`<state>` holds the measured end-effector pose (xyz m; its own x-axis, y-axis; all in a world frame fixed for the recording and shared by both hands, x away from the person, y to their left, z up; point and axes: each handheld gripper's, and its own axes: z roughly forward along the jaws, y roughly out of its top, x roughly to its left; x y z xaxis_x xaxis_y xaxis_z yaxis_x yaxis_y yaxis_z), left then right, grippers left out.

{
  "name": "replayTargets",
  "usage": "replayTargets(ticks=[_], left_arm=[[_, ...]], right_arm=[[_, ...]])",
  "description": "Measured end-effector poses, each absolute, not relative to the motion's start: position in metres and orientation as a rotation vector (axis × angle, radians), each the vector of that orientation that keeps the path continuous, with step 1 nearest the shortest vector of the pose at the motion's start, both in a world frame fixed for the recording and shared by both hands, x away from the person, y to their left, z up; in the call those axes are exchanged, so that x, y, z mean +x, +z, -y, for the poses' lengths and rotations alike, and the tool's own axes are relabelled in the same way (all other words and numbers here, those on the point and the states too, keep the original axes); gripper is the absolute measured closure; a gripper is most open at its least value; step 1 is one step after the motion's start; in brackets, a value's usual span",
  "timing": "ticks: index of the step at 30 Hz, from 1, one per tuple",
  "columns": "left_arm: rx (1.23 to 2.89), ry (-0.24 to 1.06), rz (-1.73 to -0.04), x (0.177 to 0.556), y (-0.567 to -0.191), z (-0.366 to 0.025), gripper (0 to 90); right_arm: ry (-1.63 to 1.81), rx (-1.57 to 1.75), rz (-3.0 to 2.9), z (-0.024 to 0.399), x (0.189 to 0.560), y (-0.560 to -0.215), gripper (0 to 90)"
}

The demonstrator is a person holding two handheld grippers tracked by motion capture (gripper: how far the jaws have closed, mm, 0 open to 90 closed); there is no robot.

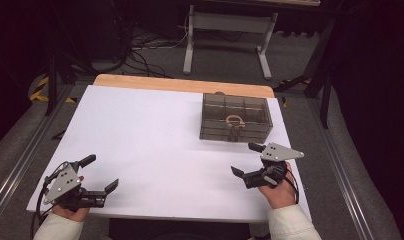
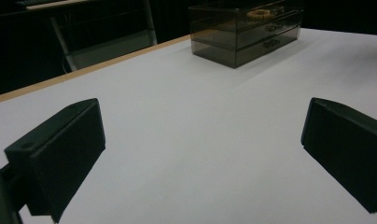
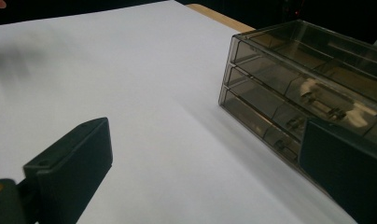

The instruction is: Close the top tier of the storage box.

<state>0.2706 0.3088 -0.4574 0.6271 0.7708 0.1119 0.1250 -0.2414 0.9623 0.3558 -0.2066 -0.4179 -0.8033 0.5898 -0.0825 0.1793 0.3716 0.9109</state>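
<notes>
the smoky clear drawer box (image 1: 235,118) is sitting on the white table sheet (image 1: 155,145), toward the far right, just ahead of the right gripper (image 1: 244,160) and well apart from the left gripper (image 1: 99,172). nothing is touching it.

right gripper: jaws are standing wide apart, nothing between them, hand resting low near the table's near edge. in the right gripper view the box (image 3: 308,93) is lying close in front, one jaw overlapping its lower corner in the picture; i cannot tell whether they are touching there.

left gripper: jaws also apart and empty, sitting at the near left corner, pointing across the bare sheet toward the box (image 2: 245,32) far off.

the box is looking like thin hard plastic, three shallow drawers stacked, each with a small pull on its front. a pale ring-shaped thing (image 1: 234,120) is showing through the top; smaller items inside are too dim to name.

handling, as i'm judging it:
- light, stiff, probably brittle at corners and drawer fronts
- smooth walls, so pads are likely slipping on a flat side grip
- so light that tugging a drawer is probably dragging the whole box along the sheet
- best hold: pinch a drawer pull with one gripper, steady the body with the other across its top or end wall
- squeeze gently; thin walls are flexing or cracking under a hard clamp
</notes>
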Motion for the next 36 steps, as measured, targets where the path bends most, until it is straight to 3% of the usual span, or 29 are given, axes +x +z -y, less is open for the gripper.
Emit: replayTargets(ticks=[36], left_arm=[[1.783, 0.692, -0.722, 0.278, -0.464, -0.307, 0.5]], right_arm=[[1.443, 0.706, -2.315, 0.2, 0.343, -0.485, 0.0]])
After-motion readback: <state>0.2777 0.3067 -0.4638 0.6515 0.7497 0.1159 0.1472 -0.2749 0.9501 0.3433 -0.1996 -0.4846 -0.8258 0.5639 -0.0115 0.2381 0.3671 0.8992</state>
